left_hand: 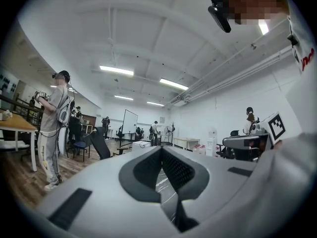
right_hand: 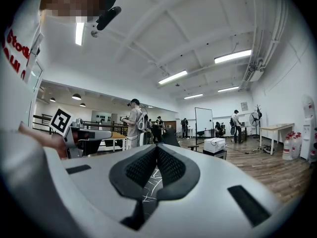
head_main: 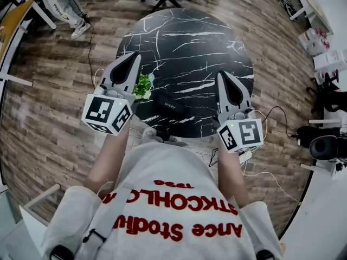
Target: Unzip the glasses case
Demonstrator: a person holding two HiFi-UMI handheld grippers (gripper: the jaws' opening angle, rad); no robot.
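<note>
The black case (head_main: 171, 108) is lying flat near the table's (head_main: 184, 42) near edge, right in front of the person, probably so both hands can reach it easily. It looks zipped, though its zipper pull is too small to make out. A small green plant (head_main: 142, 85) is sitting just beside it on the left. The left gripper (head_main: 133, 58) and right gripper (head_main: 223, 76) are hovering level on either side of the case, apart from it and pointing out over the table. Each one's jaws are pressing tip to tip with nothing between them, as both gripper views show. This looks like a ready stance, with one side likely meant to steady the case and the other to pull the zipper, so the unzipping is not yet underway.
</note>
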